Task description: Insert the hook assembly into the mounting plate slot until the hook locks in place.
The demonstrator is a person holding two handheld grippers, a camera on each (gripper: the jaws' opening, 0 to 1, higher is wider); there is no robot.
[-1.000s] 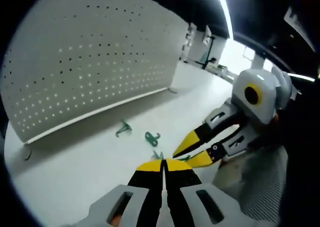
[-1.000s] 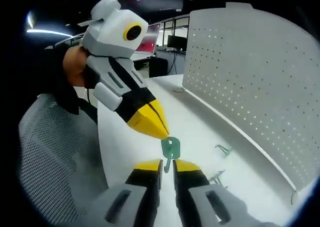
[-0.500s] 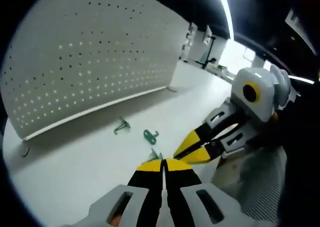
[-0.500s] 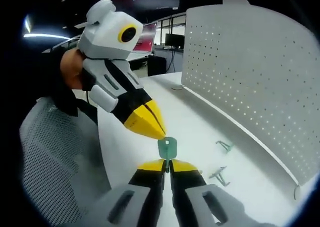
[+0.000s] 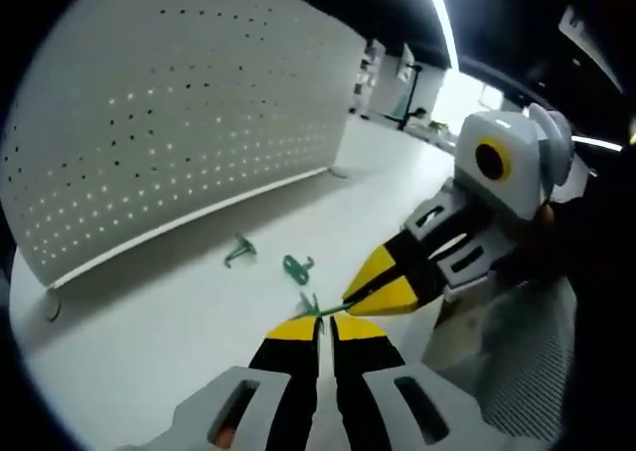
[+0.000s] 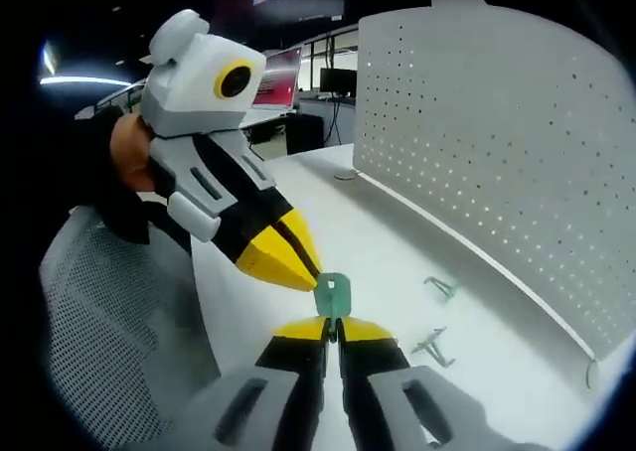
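Mid-assembly above the table [image 6: 298, 188]: right gripper [image 6: 333, 323] pinches the green plate [image 6: 333, 294], left gripper [image 6: 310, 268] closed on its edge; next, seat a hook [image 6: 434, 347] in its slot.

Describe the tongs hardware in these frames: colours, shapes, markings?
Both tongs match. The left tongs show yellow pointed tips, black mid-sections and light grey slotted bodies; a grey housing on top bears a yellow ring. The right tongs look the same. A dark sleeve shows behind the left tongs. No cables visible.
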